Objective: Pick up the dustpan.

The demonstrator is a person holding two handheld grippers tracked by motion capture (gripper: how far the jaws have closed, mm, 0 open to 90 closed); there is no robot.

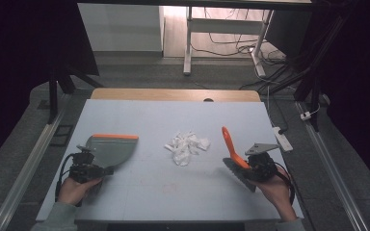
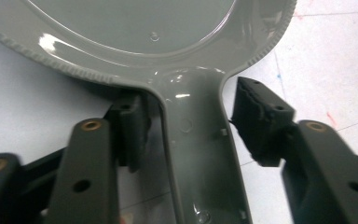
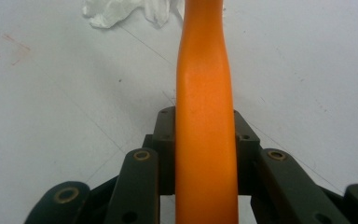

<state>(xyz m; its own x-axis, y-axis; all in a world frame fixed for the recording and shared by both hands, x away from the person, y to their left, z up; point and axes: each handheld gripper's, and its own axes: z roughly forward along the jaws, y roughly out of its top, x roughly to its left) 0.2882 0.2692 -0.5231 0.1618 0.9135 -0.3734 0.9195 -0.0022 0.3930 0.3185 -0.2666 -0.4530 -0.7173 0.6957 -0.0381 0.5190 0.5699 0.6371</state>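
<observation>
The left gripper has its two jaws on either side of the grey dustpan handle, and the handle runs straight up between them toward twelve o'clock in the left gripper view. The jaws are partly shut there: the pad on the left side sits against the handle, but a thin gap shows between the handle and the other pad, so the grip does not look tight yet. In the high view the pan part lies flat on the table, up and to the right of that gripper at about one o'clock, with its orange edge farthest from the hand. The right gripper is closed on the orange handle of the brush, and the handle points up and away at about eleven o'clock in the high view, with the dark bristles down by the gripper. Farther out, the crumpled white paper scraps lie between the two tools. They are at about three o'clock from the dustpan mouth and nine o'clock from the brush. The brush looks a little nearer to the paper than the pan does.
</observation>
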